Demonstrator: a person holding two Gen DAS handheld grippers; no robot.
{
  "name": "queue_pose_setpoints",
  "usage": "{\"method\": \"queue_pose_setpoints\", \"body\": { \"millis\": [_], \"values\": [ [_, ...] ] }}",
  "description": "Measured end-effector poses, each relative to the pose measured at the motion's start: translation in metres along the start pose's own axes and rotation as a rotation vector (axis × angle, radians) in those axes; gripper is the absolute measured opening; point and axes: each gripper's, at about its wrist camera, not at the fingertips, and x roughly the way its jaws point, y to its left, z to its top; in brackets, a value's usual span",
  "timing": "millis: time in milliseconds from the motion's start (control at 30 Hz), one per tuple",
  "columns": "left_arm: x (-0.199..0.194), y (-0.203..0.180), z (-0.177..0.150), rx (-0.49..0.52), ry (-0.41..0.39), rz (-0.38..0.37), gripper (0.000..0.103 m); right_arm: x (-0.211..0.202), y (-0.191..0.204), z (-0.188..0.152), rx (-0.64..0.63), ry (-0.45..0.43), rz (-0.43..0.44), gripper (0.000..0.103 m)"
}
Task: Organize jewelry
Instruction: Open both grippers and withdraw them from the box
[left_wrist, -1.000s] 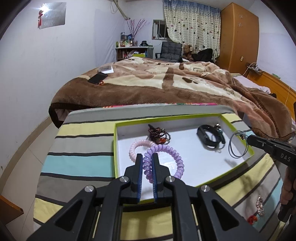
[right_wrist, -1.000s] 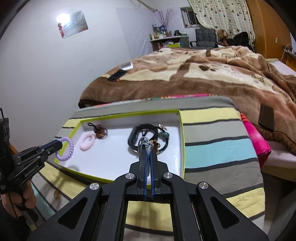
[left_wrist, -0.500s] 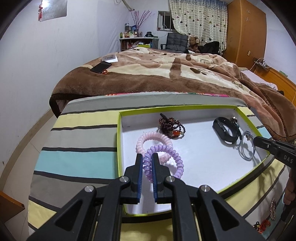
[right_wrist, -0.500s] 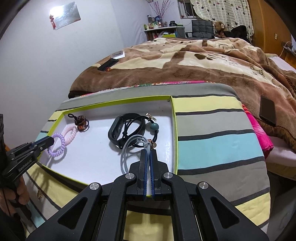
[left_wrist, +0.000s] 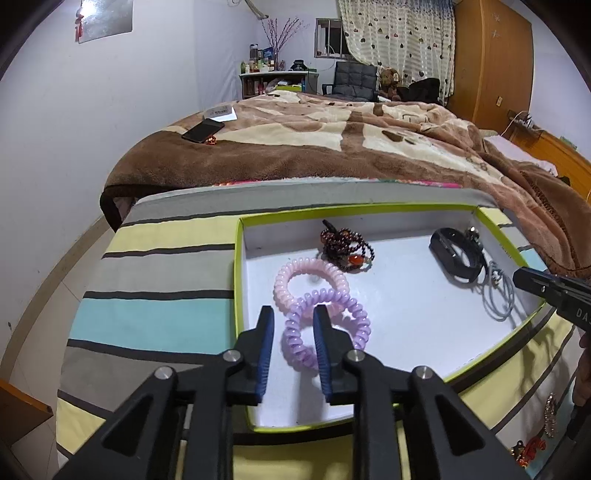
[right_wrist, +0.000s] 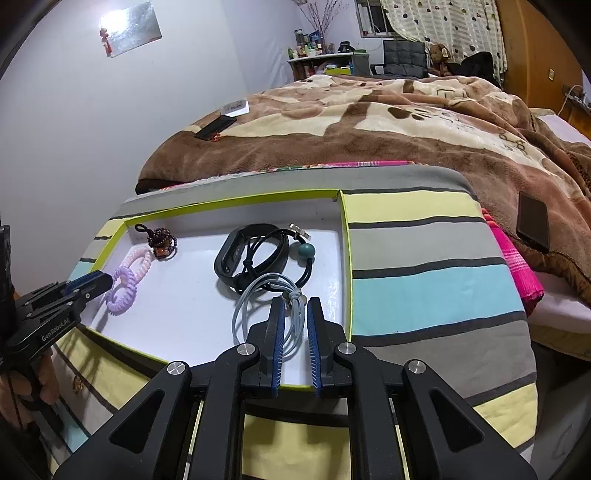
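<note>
A white tray with a lime green rim (left_wrist: 238, 266) (right_wrist: 345, 236) lies on a striped cloth. My left gripper (left_wrist: 293, 314) (right_wrist: 98, 282) is open, its fingers on either side of a purple coil hair tie (left_wrist: 325, 328) (right_wrist: 122, 288) that rests in the tray against a pink coil tie (left_wrist: 310, 275) (right_wrist: 138, 260). My right gripper (right_wrist: 294, 306) (left_wrist: 524, 278) is open around a grey cord loop (right_wrist: 258, 306) (left_wrist: 498, 299) lying in the tray. A dark bead bracelet (left_wrist: 345, 249) (right_wrist: 160, 242) and a black band (left_wrist: 452, 254) (right_wrist: 255, 251) also lie inside.
A black cord with a teal bead (right_wrist: 306, 251) lies by the band. Loose trinkets (left_wrist: 548, 417) lie on the striped cloth (left_wrist: 155, 288) at the lower right of the left wrist view. A bed with a brown blanket (left_wrist: 332, 147) stands behind, with a phone (left_wrist: 203, 131) on it.
Both grippers have opened: the left let go of the purple coil tie, the right let go of the grey cord loop. Both pieces now rest in the tray.
</note>
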Motion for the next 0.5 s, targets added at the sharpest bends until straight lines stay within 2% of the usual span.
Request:
{"method": "queue_pose_setpoints", "body": {
  "millis": [200,500],
  "values": [
    [-0.018,0.001,-0.002,-0.009,-0.031,0.007,0.024,-0.018,0.006,-0.002,-0.02,-0.03,0.004,0.013],
    [-0.074,-0.009,-0.018,-0.009,-0.112,-0.025,0.024,-0.064,0.021,-0.024,-0.048,-0.095,0.013,0.013]
  ]
}}
